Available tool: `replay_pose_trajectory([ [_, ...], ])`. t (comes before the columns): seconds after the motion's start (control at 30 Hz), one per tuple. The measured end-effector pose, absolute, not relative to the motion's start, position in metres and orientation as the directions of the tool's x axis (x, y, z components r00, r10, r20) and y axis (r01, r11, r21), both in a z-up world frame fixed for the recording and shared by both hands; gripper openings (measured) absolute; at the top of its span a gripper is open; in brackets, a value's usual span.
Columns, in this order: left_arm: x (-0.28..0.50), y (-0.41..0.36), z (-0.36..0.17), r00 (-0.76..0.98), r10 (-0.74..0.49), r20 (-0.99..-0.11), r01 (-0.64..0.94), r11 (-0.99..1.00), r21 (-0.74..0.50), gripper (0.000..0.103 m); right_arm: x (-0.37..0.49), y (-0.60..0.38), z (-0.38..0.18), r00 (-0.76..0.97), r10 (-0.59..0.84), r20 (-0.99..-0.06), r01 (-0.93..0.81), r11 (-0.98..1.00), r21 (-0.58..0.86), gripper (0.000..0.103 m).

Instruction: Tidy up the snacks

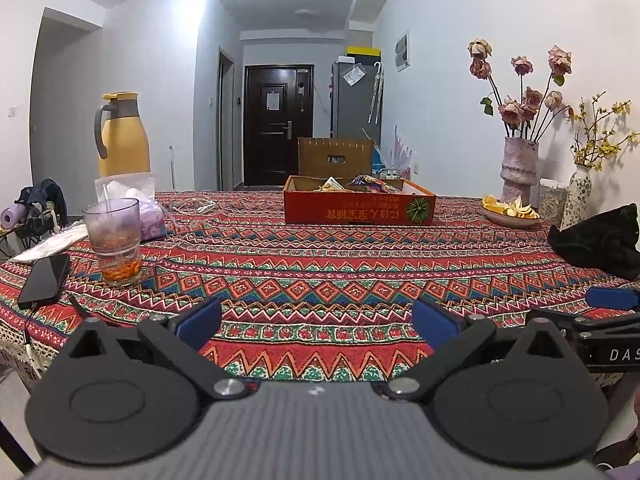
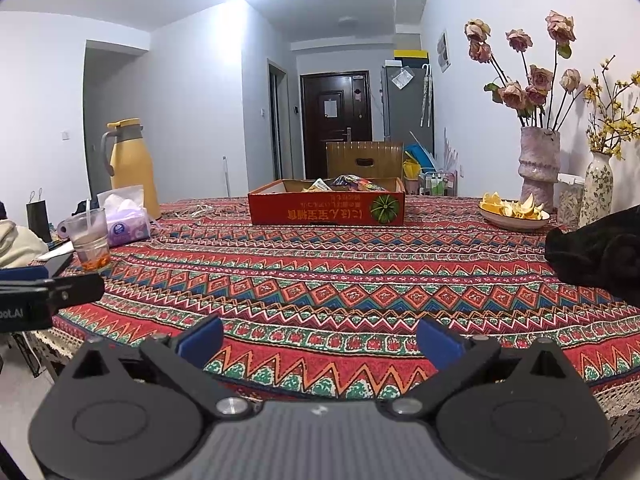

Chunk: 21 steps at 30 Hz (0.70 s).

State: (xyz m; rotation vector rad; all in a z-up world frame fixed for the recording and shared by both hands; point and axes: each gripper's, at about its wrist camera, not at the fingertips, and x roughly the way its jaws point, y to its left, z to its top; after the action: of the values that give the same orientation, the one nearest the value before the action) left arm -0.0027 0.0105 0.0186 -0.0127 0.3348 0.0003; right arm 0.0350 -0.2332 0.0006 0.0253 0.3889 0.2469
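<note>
My left gripper point(image 1: 316, 322) and right gripper point(image 2: 318, 342) both hover low over the near edge of the bench point(image 1: 320, 264), fingers spread wide, nothing held. Mid-bench left: a plastic cup point(image 1: 113, 240), a phone point(image 1: 44, 280). Far side: the red cardboard box point(image 2: 326, 208) with the snack packets point(image 2: 352, 183) inside, a plate of peels point(image 2: 514, 214) to its right.
</note>
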Motion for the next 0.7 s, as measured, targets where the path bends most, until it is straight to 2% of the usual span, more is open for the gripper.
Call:
replay_pose_trajectory([
  [0.7,-0.0033,0.0106,0.0181,0.944,-0.001,-0.331,-0.003,1.000,-0.011,0.103,0.0362,-0.2344,-0.0005,0.893,0.239,-0.380,-0.223,0.971,0.085,0.103],
])
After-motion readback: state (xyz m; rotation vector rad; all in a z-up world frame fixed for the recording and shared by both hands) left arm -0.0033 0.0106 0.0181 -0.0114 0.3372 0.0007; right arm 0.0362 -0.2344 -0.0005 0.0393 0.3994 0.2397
